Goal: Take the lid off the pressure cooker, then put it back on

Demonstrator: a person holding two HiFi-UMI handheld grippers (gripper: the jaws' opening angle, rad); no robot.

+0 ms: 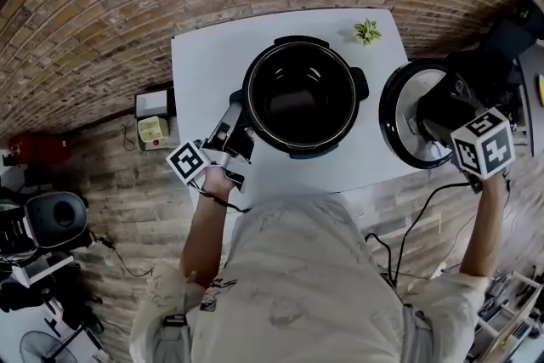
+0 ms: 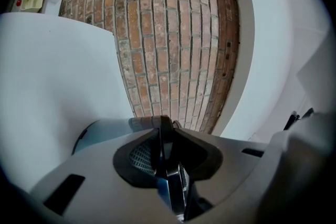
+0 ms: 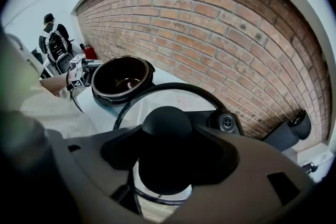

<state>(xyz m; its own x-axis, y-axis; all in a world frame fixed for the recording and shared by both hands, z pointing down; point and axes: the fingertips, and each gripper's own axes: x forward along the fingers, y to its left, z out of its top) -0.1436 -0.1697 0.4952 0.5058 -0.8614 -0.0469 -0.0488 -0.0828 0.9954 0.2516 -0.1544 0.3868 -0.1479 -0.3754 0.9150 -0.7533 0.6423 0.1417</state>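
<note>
Two tools are clamped: your left tool grips the side handle of the open cooker, which stands on the white bench. Your right tool grips the black knob of the lid, holding it in the air right of the cooker, apart from it.

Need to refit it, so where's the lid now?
In the head view the lid is at right, beside the open pressure cooker, held by its knob in the right gripper.
</note>
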